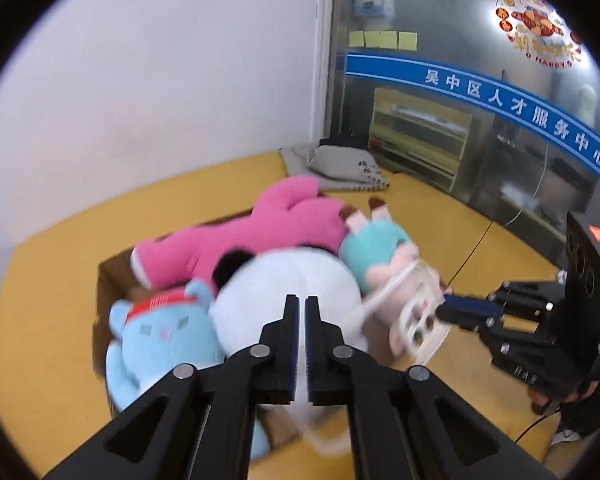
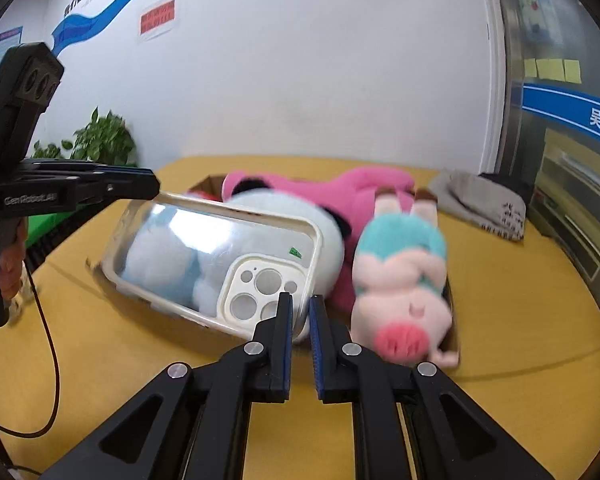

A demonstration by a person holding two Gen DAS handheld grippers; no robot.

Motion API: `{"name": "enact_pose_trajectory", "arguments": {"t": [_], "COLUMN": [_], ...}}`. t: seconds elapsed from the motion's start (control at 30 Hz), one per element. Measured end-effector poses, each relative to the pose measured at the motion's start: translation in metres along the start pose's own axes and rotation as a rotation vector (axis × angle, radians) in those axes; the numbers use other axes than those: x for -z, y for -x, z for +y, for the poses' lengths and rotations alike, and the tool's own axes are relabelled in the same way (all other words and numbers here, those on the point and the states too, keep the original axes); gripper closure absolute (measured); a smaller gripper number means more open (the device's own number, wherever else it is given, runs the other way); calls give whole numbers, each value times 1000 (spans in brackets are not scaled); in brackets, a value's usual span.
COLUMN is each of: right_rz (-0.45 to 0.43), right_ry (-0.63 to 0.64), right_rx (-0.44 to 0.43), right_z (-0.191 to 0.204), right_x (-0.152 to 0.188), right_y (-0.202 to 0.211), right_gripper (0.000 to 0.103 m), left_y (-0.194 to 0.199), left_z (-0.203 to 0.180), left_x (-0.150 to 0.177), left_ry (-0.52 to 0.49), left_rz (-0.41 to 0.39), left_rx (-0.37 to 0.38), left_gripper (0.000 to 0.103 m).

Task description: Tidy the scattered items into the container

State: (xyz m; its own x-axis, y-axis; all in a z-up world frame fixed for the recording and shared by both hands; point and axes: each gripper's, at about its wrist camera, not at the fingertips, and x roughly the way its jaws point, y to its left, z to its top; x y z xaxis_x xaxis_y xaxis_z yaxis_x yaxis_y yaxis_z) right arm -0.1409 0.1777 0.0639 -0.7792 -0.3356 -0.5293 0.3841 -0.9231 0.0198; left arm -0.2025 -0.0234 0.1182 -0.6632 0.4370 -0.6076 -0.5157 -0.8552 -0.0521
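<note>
Right claw (image 2: 300, 312) pinches phone case (image 2: 220, 256) by corner; thin grip, may slip. Left claw (image 1: 302, 312) shut, empty. Box (image 1: 112, 272) overfull; pig (image 2: 400, 292) could tumble out.

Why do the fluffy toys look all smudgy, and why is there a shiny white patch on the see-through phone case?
Left wrist view: the white plush and blue plush are smeared by motion blur, and the fisheye lens darkens the corners. Right wrist view: glare streaks across the clear phone case, while the pig plush looks soft.
</note>
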Motion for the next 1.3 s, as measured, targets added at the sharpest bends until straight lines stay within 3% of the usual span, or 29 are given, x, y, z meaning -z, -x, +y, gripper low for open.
{"name": "enact_pose_trajectory", "arguments": {"t": [0.13,0.23,0.4,0.63,0.97,1.07,1.2,1.3], "right_rz": [-18,14,19,33,57,54,48,45], "right_ry": [54,33,-30,-125,-137,-135,-140,-139], "right_rx": [34,43,50,29,50,68,76,77], "right_z": [6,-3,-27,-46,-44,-46,-46,-43], "right_x": [-32,-42,-41,-40,-28,-27,-27,-27], "right_y": [-32,-61,-79,-94,-89,-86,-85,-83], "right_gripper": [95,96,97,97,97,97,97,97], "left_y": [-36,-63,-68,-76,-77,-63,-54,-49], "left_z": [-2,15,32,63,54,57,54,52], "left_x": [-44,-56,-26,25,42,45,53,54], "left_ry": [-81,-25,27,234,286,309,323,332], "left_rz": [1,14,25,77,115,86,90,83], "left_rx": [-27,-11,-15,-20,41,62,117,136], "left_gripper": [101,101,101,101,99,88,55,55]}}
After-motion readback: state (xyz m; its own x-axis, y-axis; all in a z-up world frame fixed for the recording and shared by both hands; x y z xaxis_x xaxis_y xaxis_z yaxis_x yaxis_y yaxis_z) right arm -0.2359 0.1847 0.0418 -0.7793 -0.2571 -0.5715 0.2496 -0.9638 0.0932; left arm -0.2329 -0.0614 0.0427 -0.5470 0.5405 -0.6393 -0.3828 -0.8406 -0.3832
